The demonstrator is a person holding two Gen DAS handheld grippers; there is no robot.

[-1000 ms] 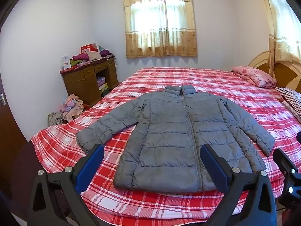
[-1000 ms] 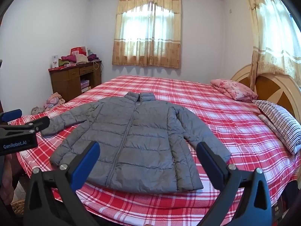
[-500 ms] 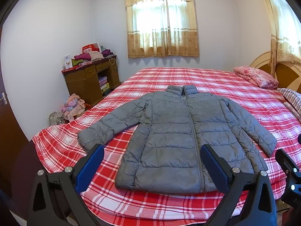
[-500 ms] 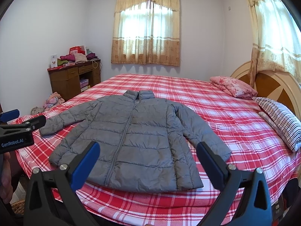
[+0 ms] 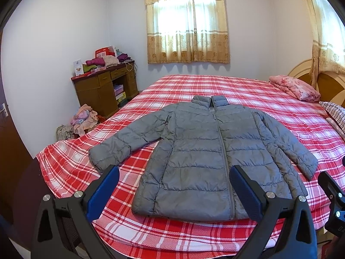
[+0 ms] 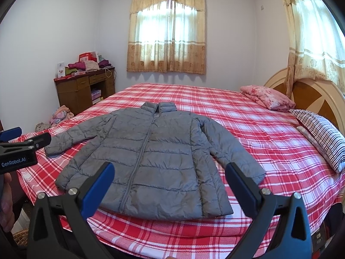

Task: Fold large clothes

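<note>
A grey quilted puffer jacket [image 5: 207, 151] lies flat, front up and zipped, on the red plaid bed [image 5: 215, 86], sleeves spread out, hem toward me. It also shows in the right wrist view [image 6: 155, 157]. My left gripper [image 5: 173, 191] is open and empty, held off the near bed edge in front of the hem. My right gripper [image 6: 169, 186] is open and empty, also before the hem. The left gripper's body shows at the left edge of the right wrist view [image 6: 19, 151].
A pink folded quilt [image 6: 267, 97] and a striped pillow [image 6: 323, 136] lie by the headboard on the right. A wooden desk [image 5: 103, 90] piled with clothes stands by the far left wall, with a heap of clothes [image 5: 84, 116] on the floor.
Both views have shifted slightly; the jacket sits a little higher and farther in frame. Both grippers stay open. The jacket has not moved on the bed.
</note>
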